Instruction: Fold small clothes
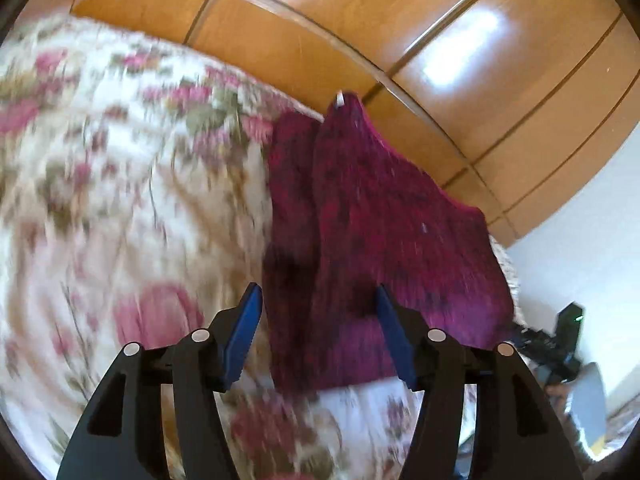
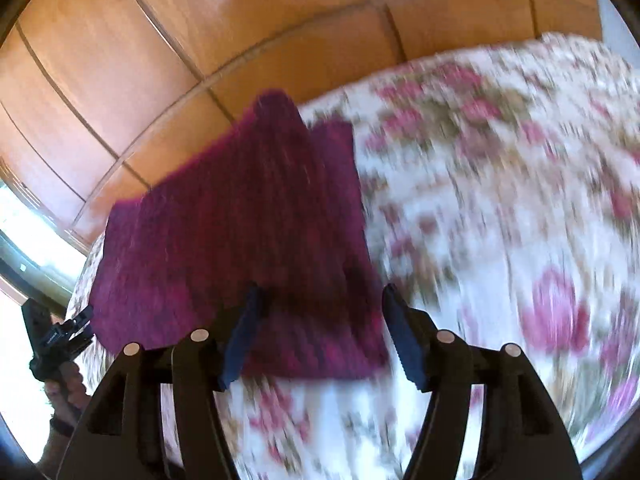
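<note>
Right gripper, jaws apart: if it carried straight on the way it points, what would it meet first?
Most likely the magenta knitted garment, which lies on the floral bedspread directly ahead of the right gripper. Nothing shows between the open jaws and the knit, though blur leaves the depth uncertain.

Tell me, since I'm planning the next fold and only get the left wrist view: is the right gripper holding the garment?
Observer: No. The right gripper is open, its pads off the garment.
Operator: What lies to its right?
Observer: Only floral bedspread.
Operator: Does my gripper show there?
Observer: Yes, the left gripper sits at the picture's left edge, a hand on its handle.
</note>
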